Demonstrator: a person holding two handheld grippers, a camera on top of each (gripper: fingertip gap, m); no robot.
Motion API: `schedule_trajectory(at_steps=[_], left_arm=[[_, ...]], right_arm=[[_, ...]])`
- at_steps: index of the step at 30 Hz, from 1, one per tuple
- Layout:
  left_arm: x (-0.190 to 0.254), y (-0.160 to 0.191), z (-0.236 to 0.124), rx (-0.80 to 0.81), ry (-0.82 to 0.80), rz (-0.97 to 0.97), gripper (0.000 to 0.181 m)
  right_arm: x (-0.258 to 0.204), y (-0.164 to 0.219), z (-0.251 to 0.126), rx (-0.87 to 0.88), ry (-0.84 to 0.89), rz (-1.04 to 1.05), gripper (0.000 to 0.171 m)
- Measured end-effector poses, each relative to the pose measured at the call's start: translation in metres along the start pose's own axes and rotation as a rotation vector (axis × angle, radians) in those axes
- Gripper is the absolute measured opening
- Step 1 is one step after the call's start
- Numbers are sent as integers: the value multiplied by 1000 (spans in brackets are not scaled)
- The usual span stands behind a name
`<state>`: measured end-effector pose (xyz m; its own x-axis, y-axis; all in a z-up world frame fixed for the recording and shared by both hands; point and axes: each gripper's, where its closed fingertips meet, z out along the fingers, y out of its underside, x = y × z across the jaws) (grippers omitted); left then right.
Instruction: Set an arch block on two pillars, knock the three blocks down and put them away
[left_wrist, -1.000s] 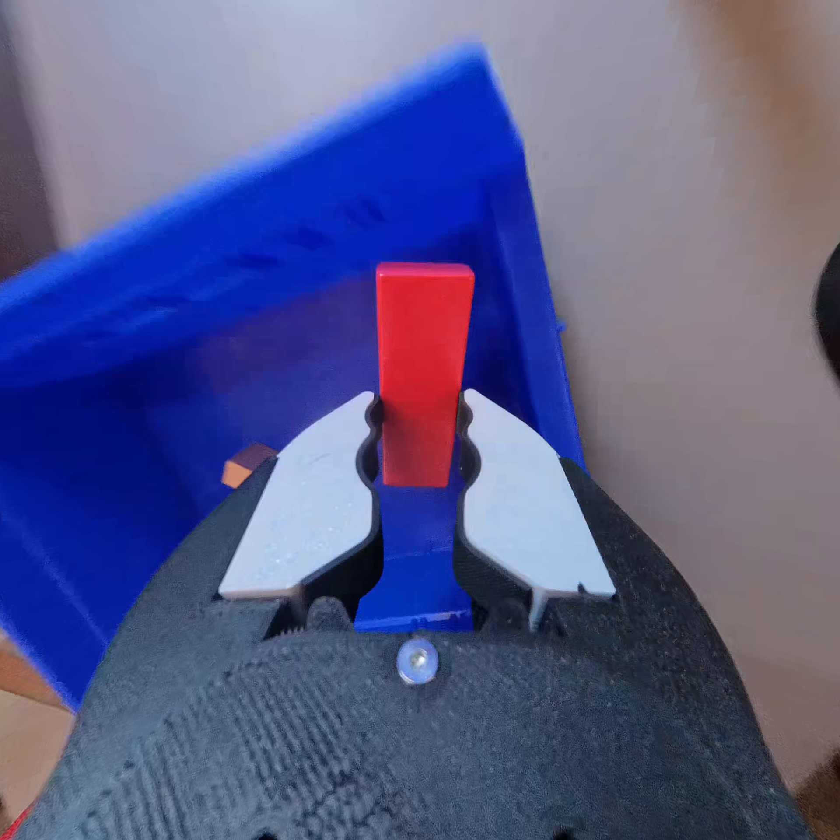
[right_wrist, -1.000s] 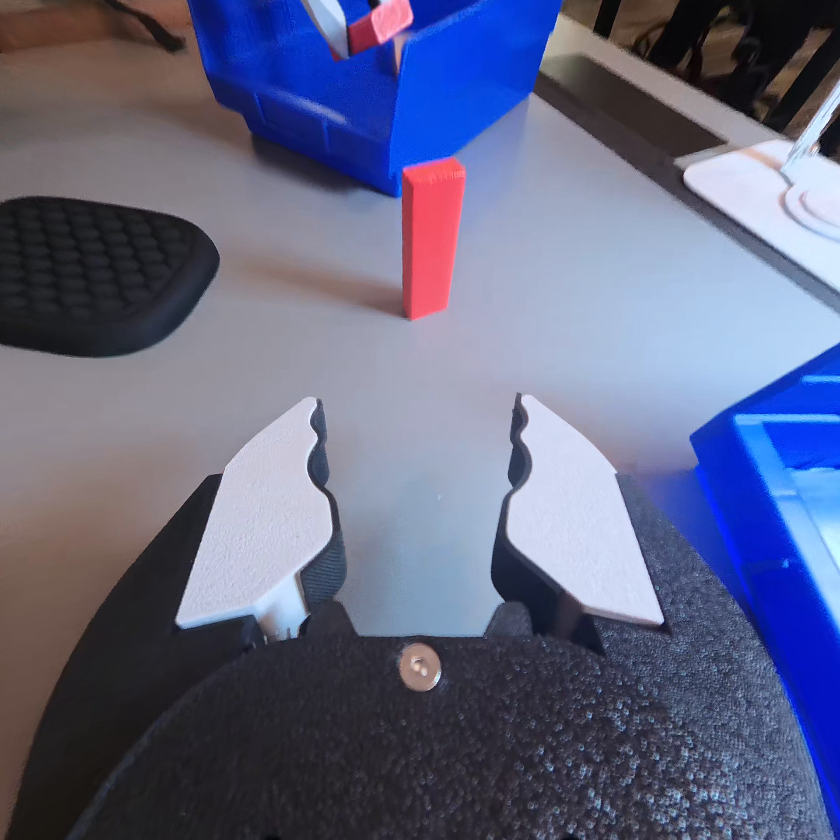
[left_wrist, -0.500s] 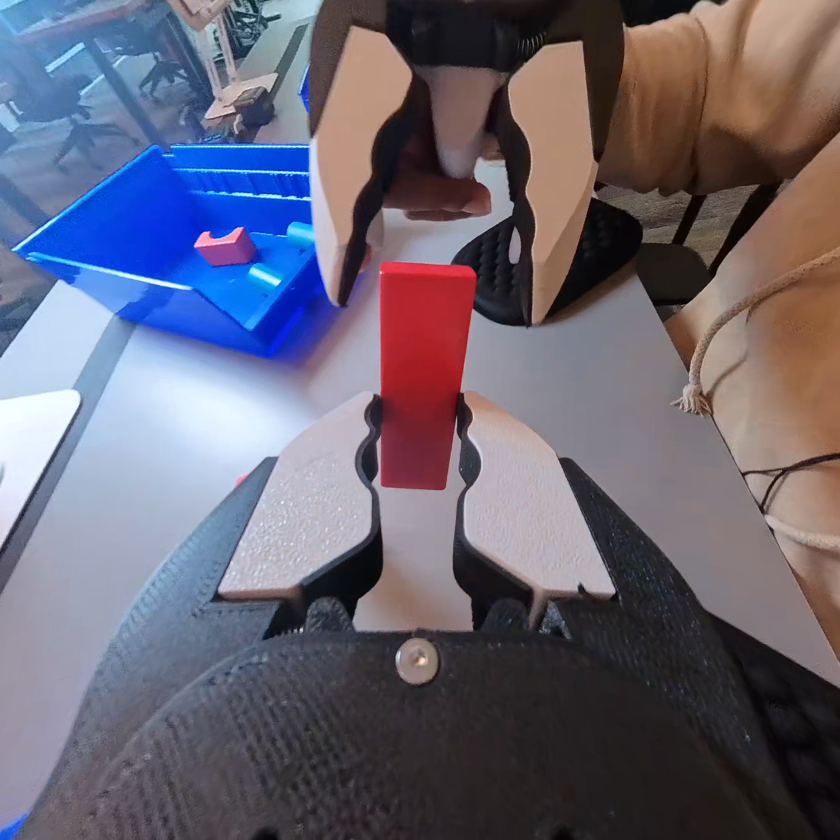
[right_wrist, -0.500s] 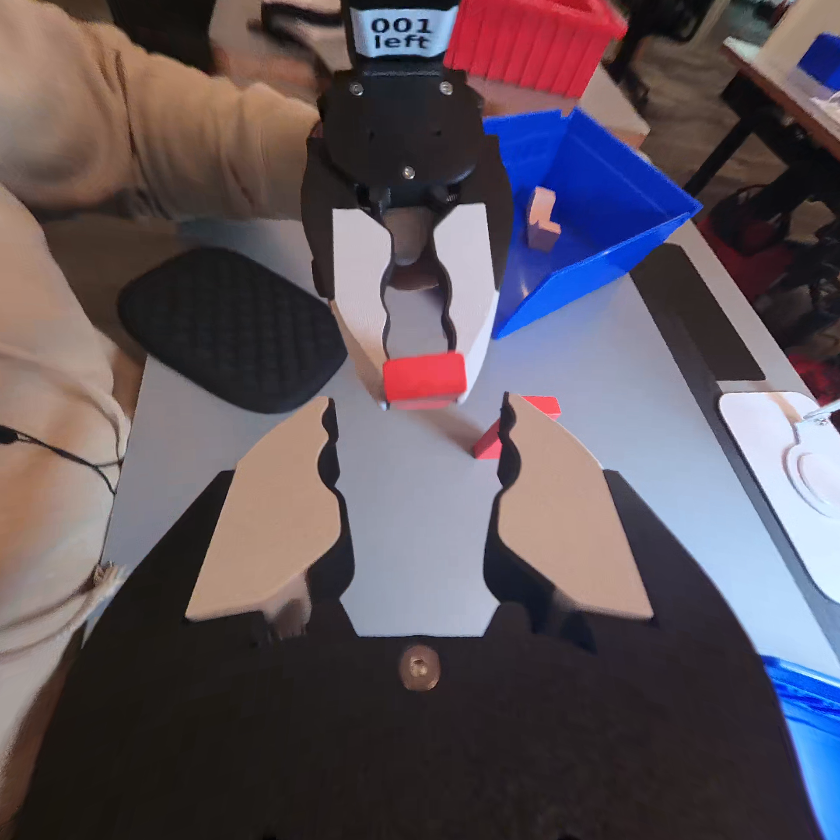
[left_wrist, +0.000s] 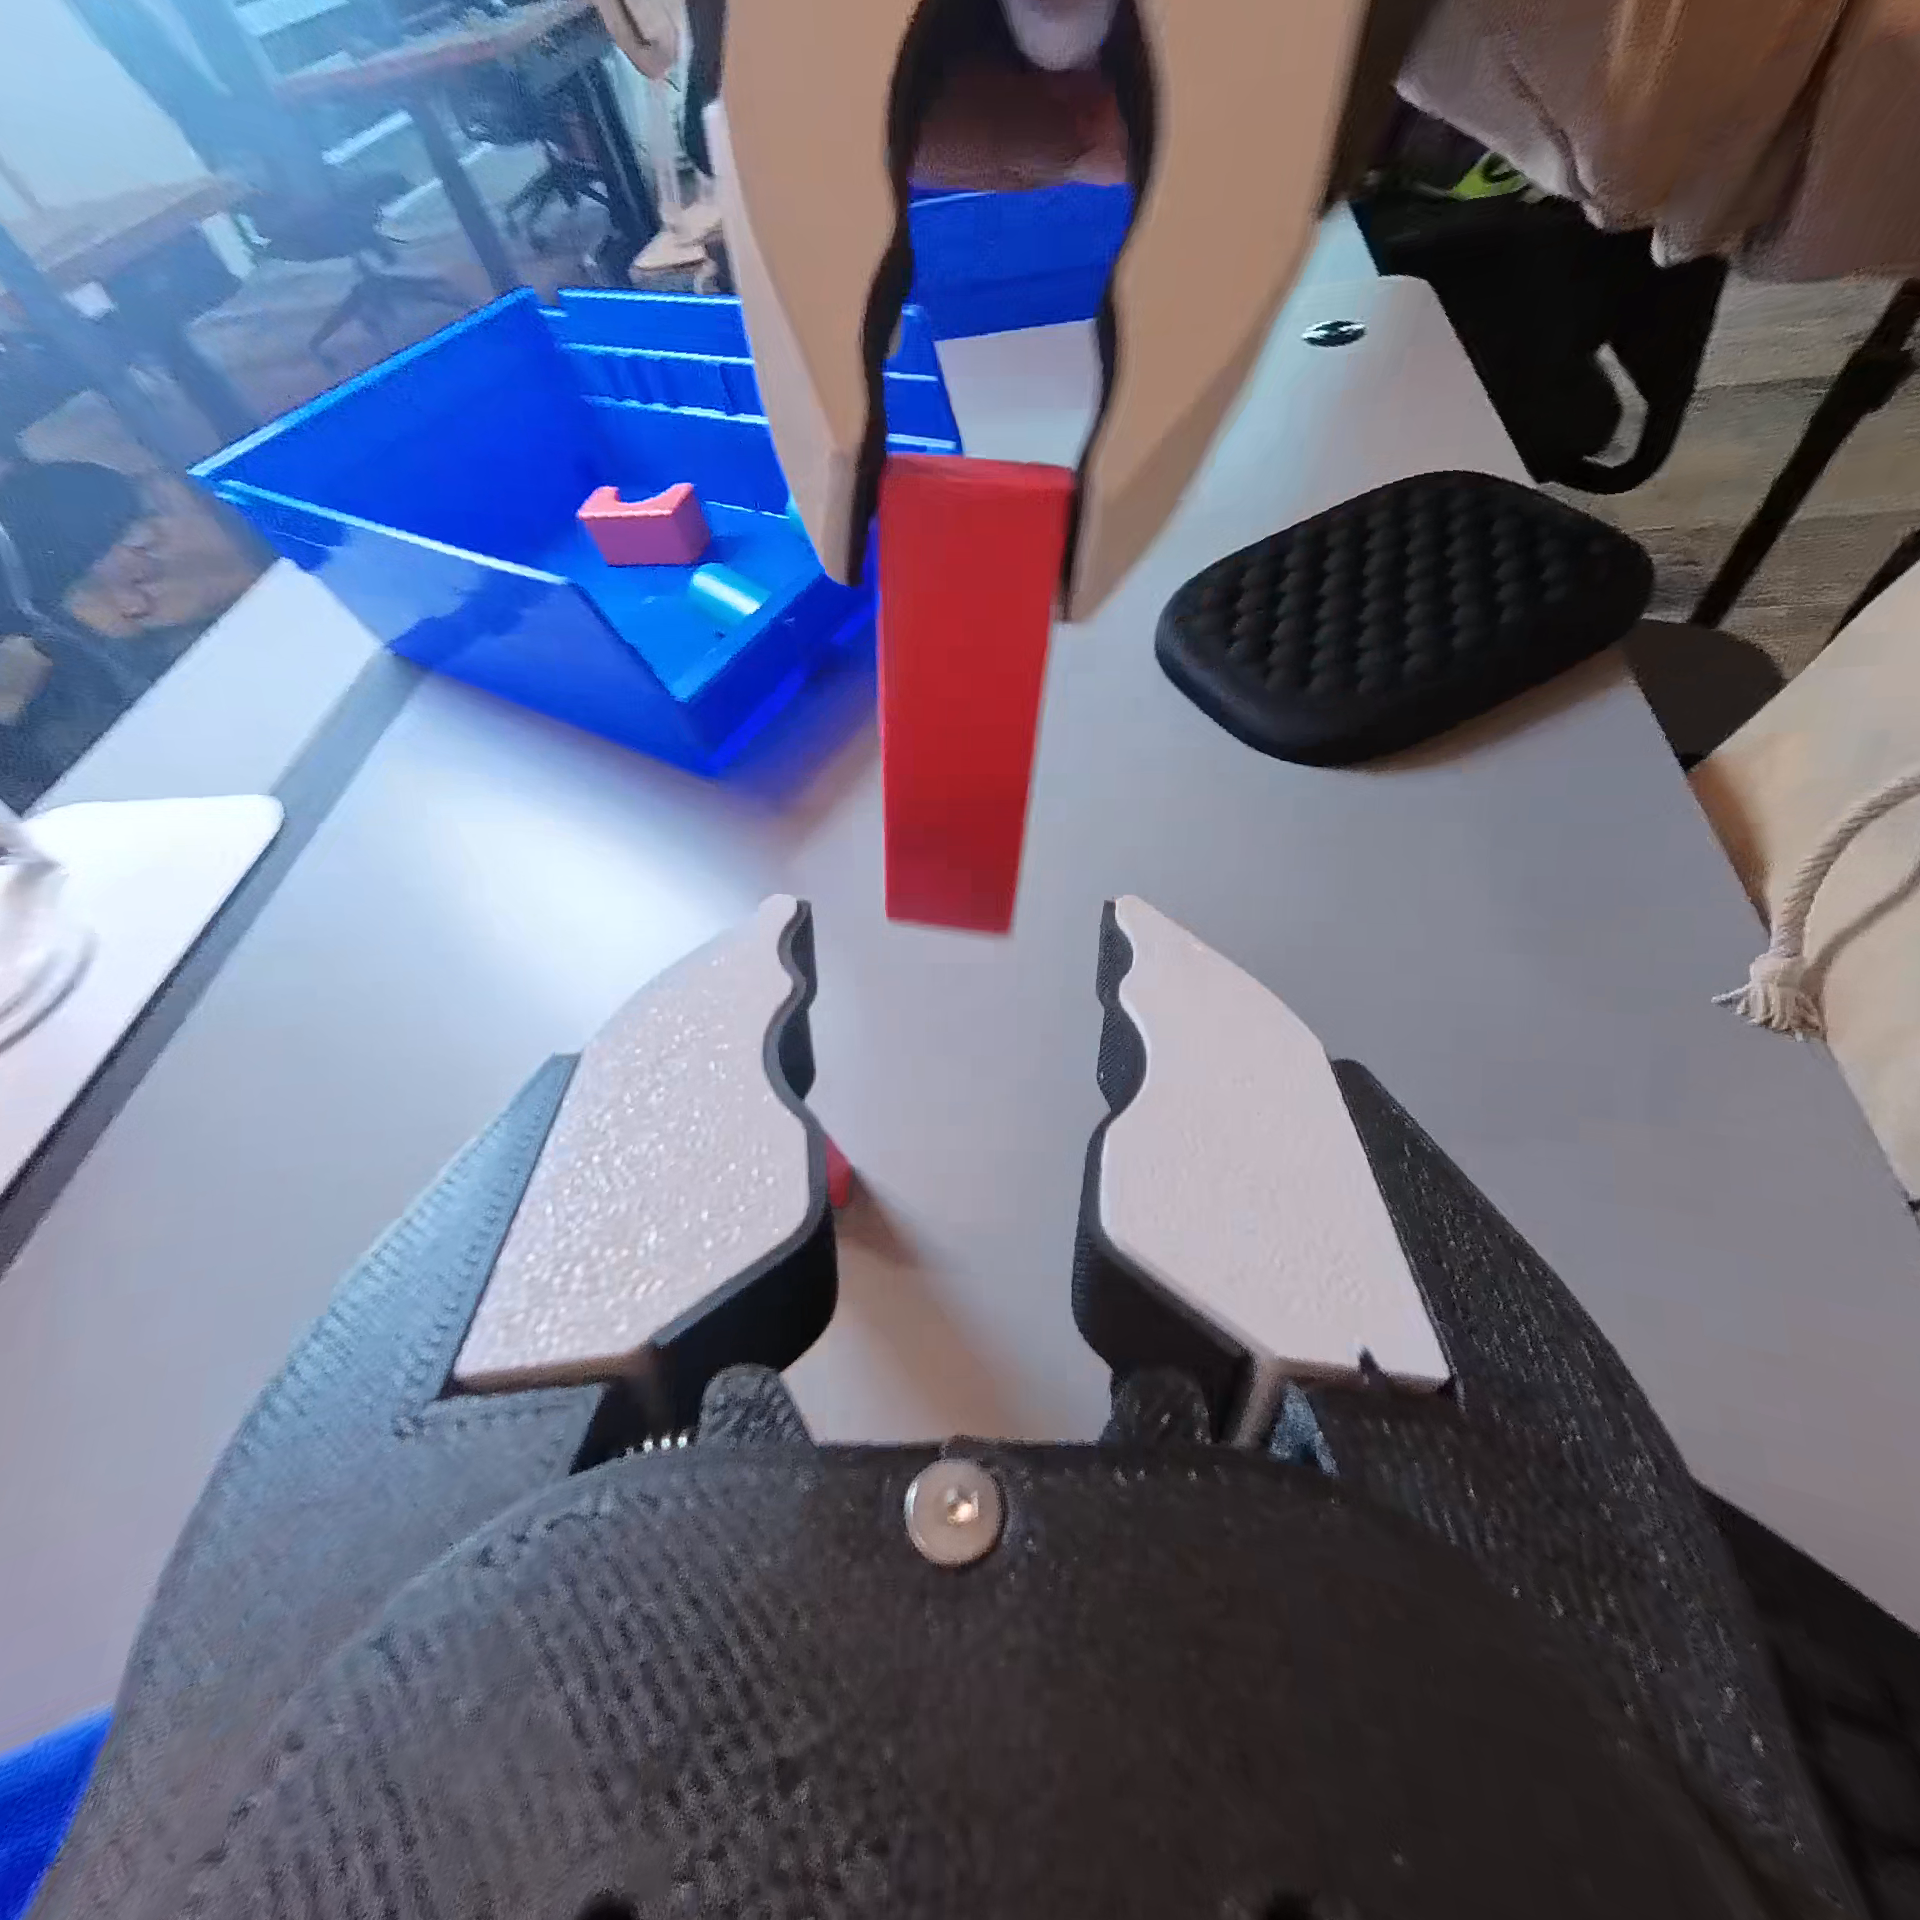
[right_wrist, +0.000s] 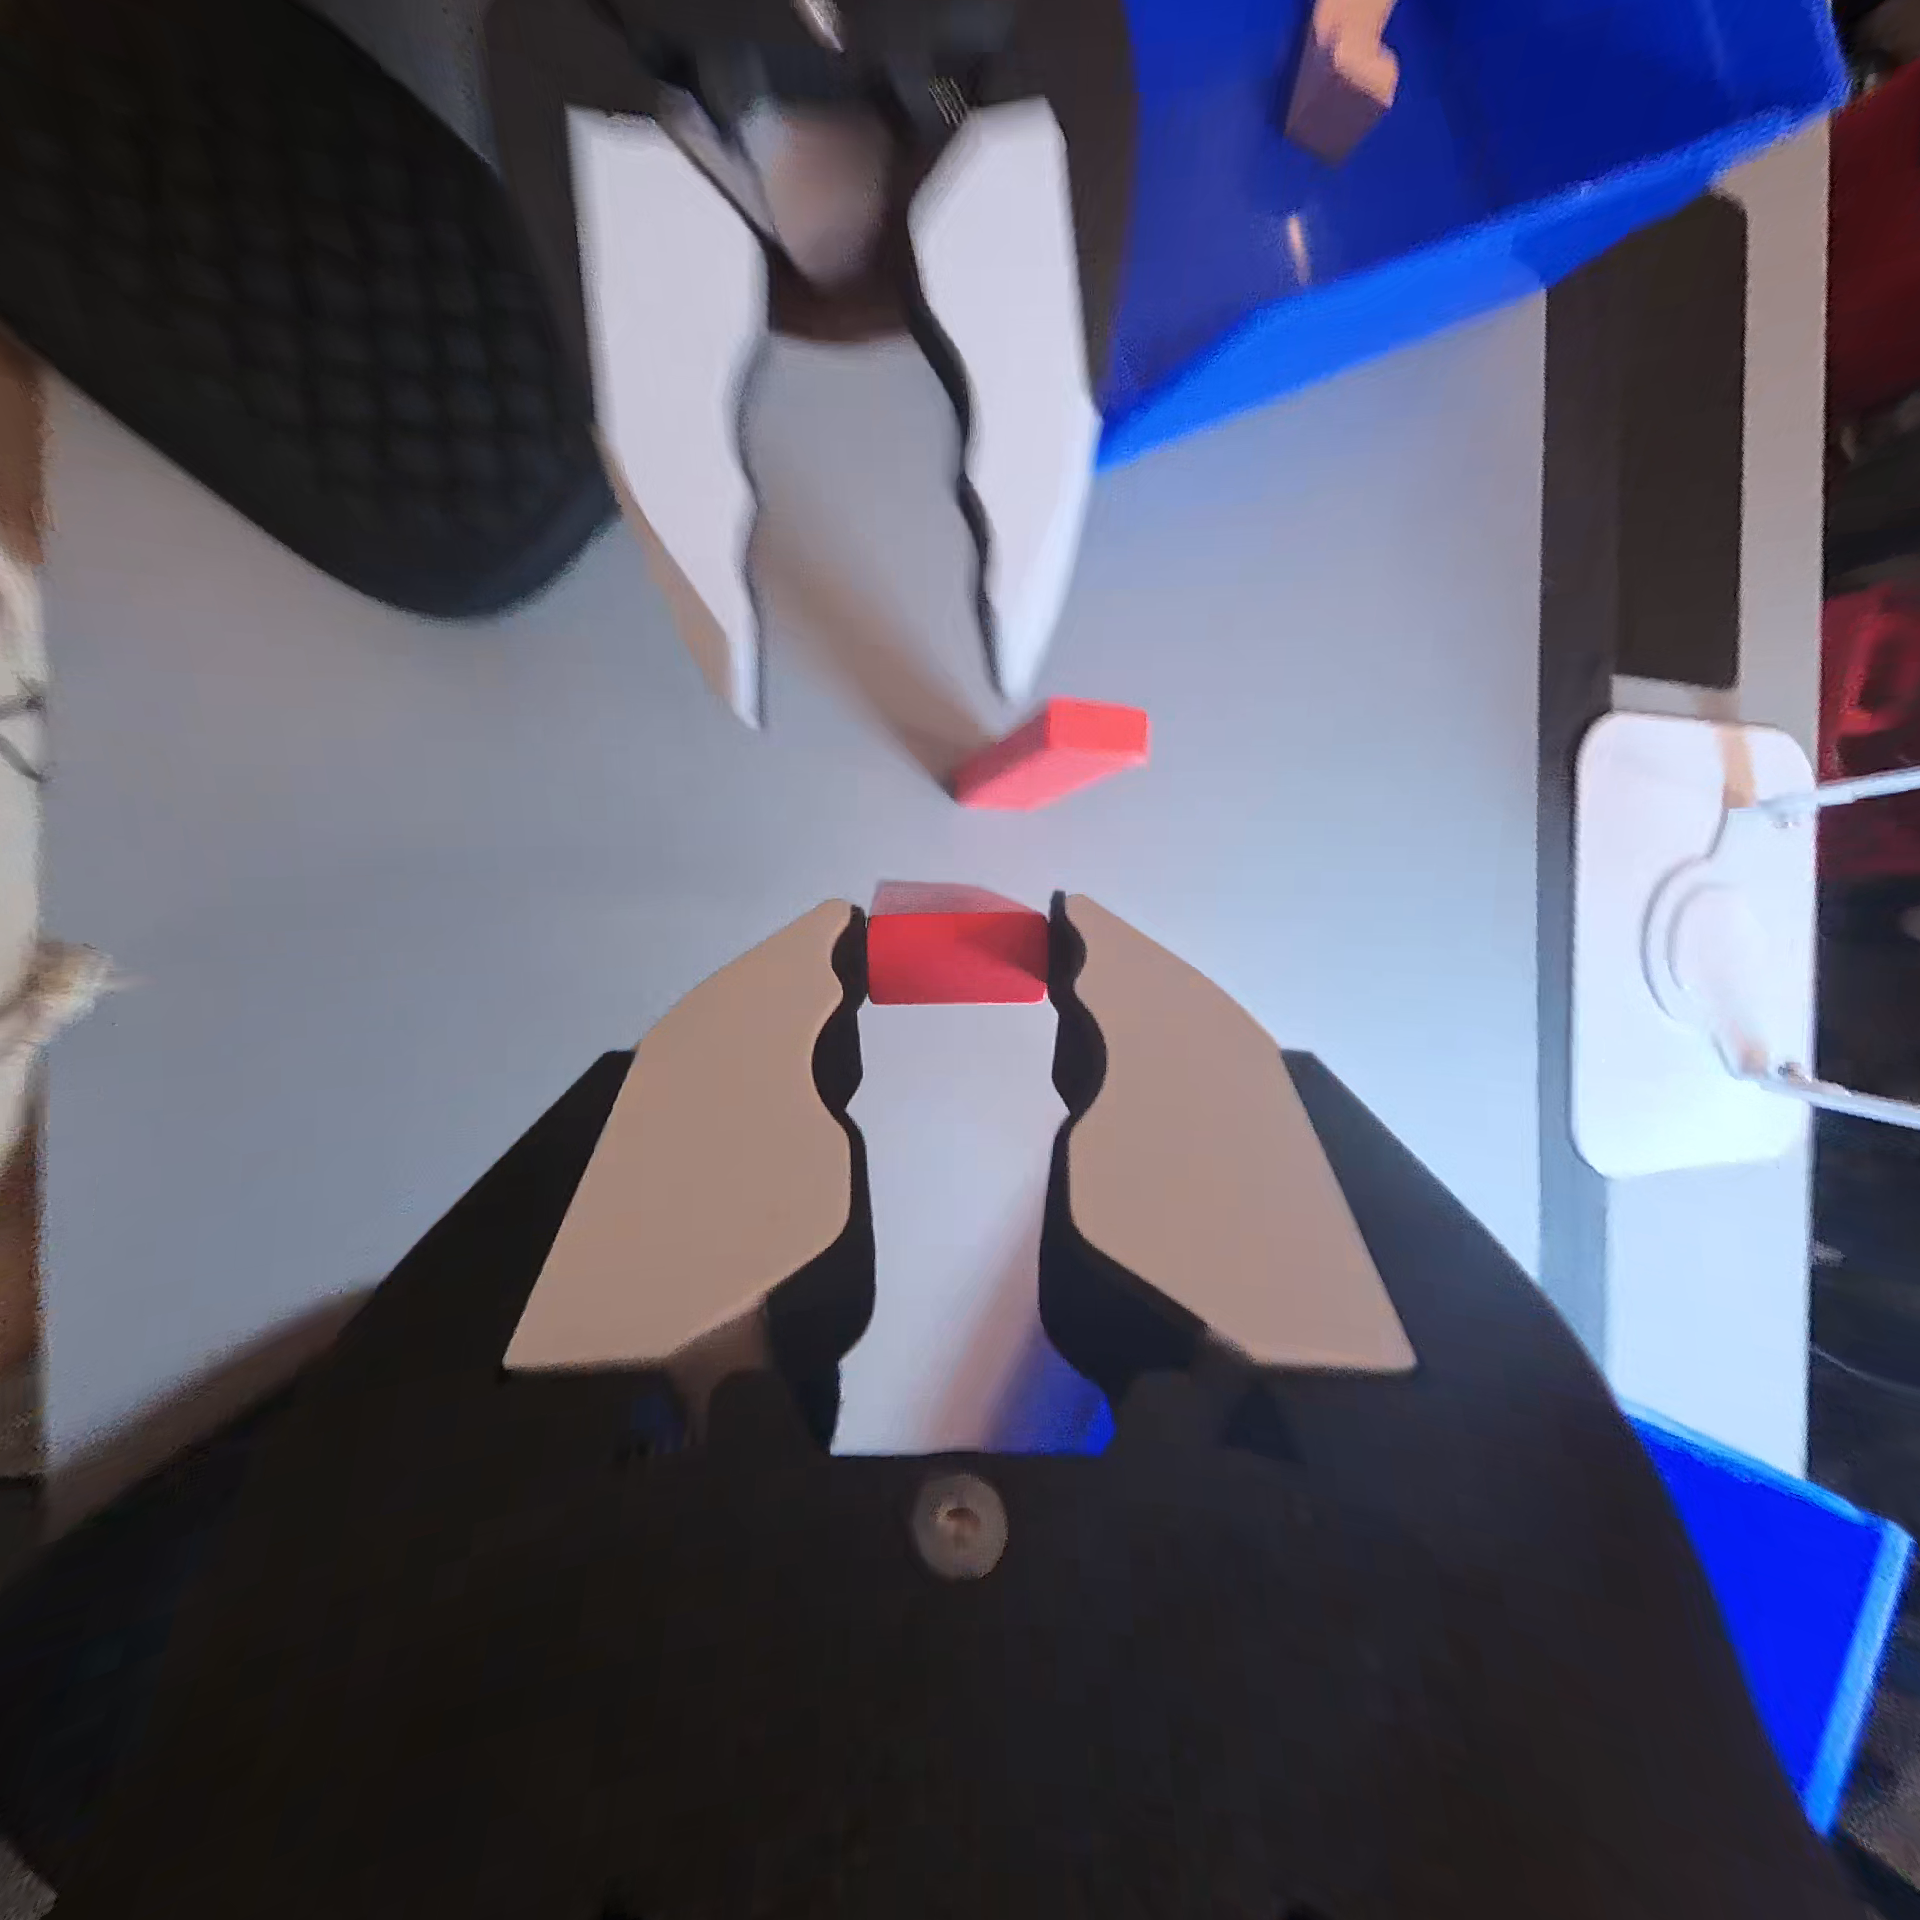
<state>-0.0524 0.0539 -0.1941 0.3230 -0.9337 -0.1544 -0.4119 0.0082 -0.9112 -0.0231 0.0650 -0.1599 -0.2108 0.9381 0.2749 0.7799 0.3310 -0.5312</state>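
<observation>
- A grey table (left_wrist: 1351, 935) is carrying the work, with desks and chairs of a wider room blurring behind its far edge.
- The left gripper (left_wrist: 951, 914) is hanging released, jaws spread with nothing between them, just short of the red pillar block (left_wrist: 961, 686).
- The right gripper (right_wrist: 956, 940) is clenching that red pillar block (right_wrist: 956, 956) by one end, its fingertips pressing on both narrow sides; in the left wrist view it is reaching in from the far side (left_wrist: 961, 540).
- The held block is hanging above the table's middle, its free end pointing at the open left gripper (right_wrist: 873, 707).
- A second red block (right_wrist: 1049, 753) is lying flat on the table, near the left gripper's tips.
- A blue bin (left_wrist: 499, 540) is sitting towards one table edge, holding a pinkish arch block (left_wrist: 644, 520) and a light blue cylinder (left_wrist: 727, 594).
- A second blue bin (right_wrist: 1455, 260) is standing near another edge.
- A black textured pad (left_wrist: 1403, 613) is lying beside the table's edge, well apart from the first bin.
</observation>
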Motion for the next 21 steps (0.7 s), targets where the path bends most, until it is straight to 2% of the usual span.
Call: schedule_trajectory(at_steps=[1,4,9,12,21], left_arm=[[-1,2,-7,6,-19,3,51],[-4,20,-24,1,-97,0,49],[-8,53,-45,4,-153,-90,43],[-11,59,-53,28,-154,-148,40],[-11,67,-48,5,-146,-149,40]], right_arm=[[10,8,2,-42,13,-4,33],[34,33,17,-107,20,30,33],[41,53,47,-109,-55,85,33],[41,58,57,-114,-93,107,33],[42,67,69,-137,-110,120,33]])
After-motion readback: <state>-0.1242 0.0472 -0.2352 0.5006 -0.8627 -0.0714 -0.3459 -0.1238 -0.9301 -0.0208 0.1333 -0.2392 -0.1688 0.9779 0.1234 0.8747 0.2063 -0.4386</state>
